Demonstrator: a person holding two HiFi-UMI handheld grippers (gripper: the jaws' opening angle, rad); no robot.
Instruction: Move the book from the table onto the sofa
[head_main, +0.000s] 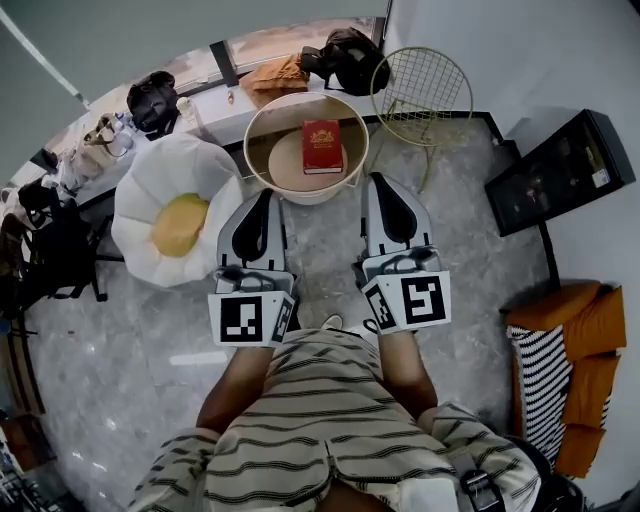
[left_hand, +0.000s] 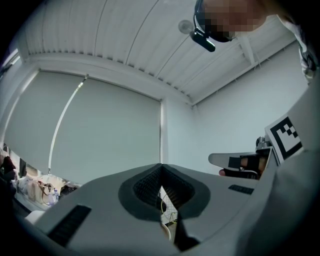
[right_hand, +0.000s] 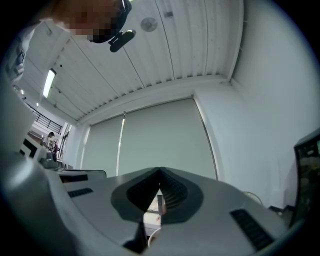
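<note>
A red book (head_main: 322, 146) lies flat on the round white-rimmed table (head_main: 262, 120) in the head view, ahead of both grippers. My left gripper (head_main: 266, 196) is shut and empty, just short of the table's near left rim. To its right, my right gripper (head_main: 377, 181) is also shut with nothing in it, beside the table's near right rim. In the left gripper view the jaws (left_hand: 161, 172) meet against a pale blind. Seen from the right gripper view, the jaws (right_hand: 160, 177) are closed too, with a bit of the table rim (right_hand: 149, 239) showing below them.
A white flower-shaped seat with a yellow centre (head_main: 178, 222) stands left of the table. A yellow wire chair (head_main: 422, 92) stands behind it on the right. A striped sofa with orange cushions (head_main: 560, 372) is at the right edge. Bags (head_main: 345, 57) line the window ledge.
</note>
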